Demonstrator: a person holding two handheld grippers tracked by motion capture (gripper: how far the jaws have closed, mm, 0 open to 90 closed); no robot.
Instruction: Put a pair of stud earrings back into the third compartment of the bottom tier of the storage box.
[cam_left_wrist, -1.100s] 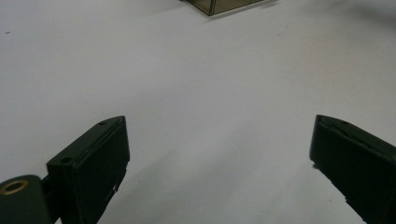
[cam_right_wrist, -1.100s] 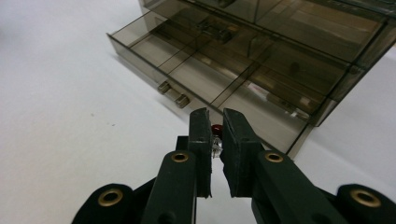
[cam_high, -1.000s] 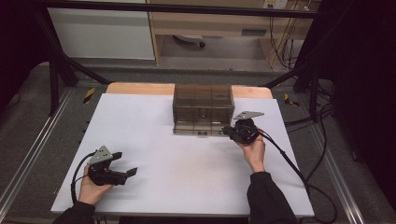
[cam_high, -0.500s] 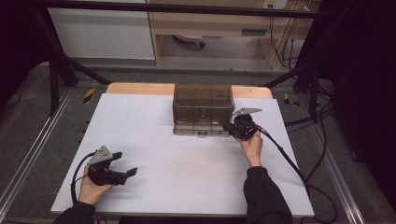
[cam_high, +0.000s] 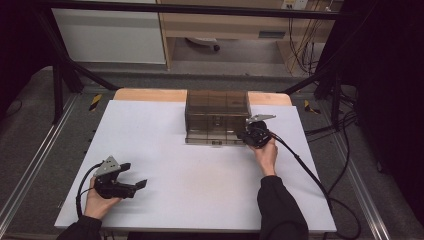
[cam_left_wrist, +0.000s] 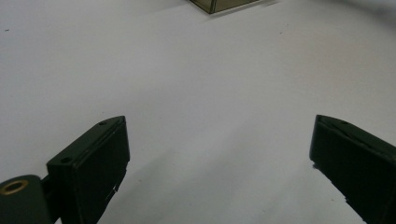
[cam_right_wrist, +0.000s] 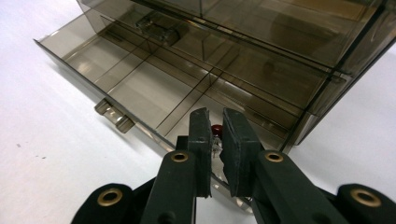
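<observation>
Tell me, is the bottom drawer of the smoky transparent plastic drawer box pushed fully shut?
No, in the right gripper view the bottom drawer of the smoky transparent plastic drawer box stands pulled out, its divided compartments open from above.

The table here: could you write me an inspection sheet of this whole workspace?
Surface: white table, bare apart from the items below.
Job's things: smoky drawer box at the far edge, lower drawer pulled out; small red item between the right jaws, over the drawer's corner.
Clutter: nothing seen.
Grippers: left gripper open, low over the table; right gripper shut on the red item.
Cables: one trails from each gripper; more lie on the floor, right.
Surroundings: dark frame, wooden shelving behind.
</observation>
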